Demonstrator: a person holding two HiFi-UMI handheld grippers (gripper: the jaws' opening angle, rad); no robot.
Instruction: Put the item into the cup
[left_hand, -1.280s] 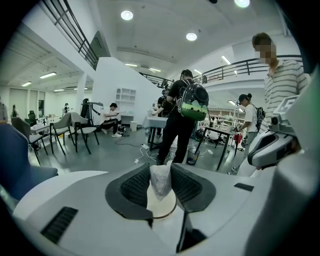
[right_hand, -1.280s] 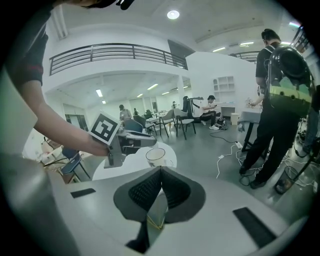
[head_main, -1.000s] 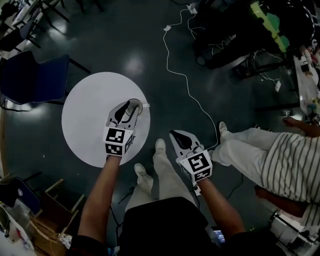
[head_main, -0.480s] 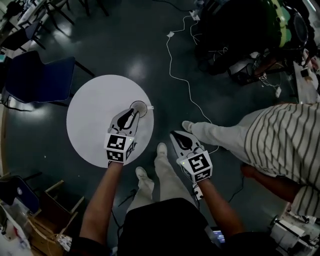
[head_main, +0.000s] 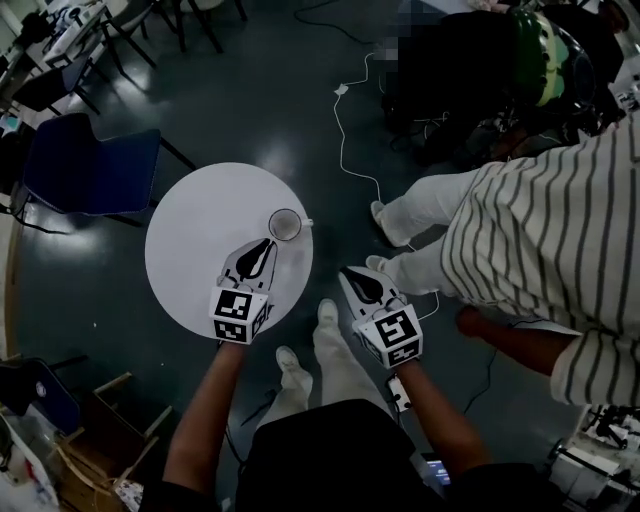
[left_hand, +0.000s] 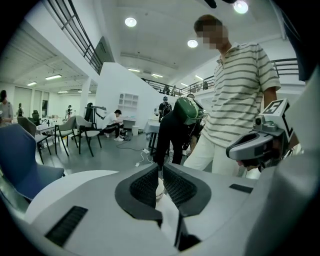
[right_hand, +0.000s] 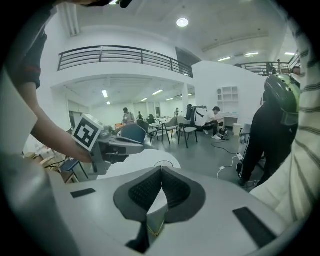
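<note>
A white cup (head_main: 285, 224) stands near the right edge of the round white table (head_main: 200, 240); I cannot make out what lies inside it. My left gripper (head_main: 267, 245) hovers just short of the cup on my side. Its jaws have just been closing, and only a narrow gap with nothing in it is left between the pads (left_hand: 146, 187). My right gripper (head_main: 350, 273) hangs over the dark floor to the right of the table, off its edge. Its jaws are shut with the tips touching and nothing held (right_hand: 161, 169). Each gripper appears in the other's view: left gripper (right_hand: 112, 145), right gripper (left_hand: 257, 147).
A person in a striped shirt (head_main: 545, 240) stands close on the right, with a shoe (head_main: 378, 264) beside my right gripper. A blue chair (head_main: 90, 165) sits left of the table. A white cable (head_main: 345, 150) runs across the floor behind it. Wooden crates (head_main: 100, 440) are at the lower left.
My left gripper has pulled back from round the cup towards me, its jaws narrowing. The cup stays on the table. The striped-shirt person has stepped in from the right.
</note>
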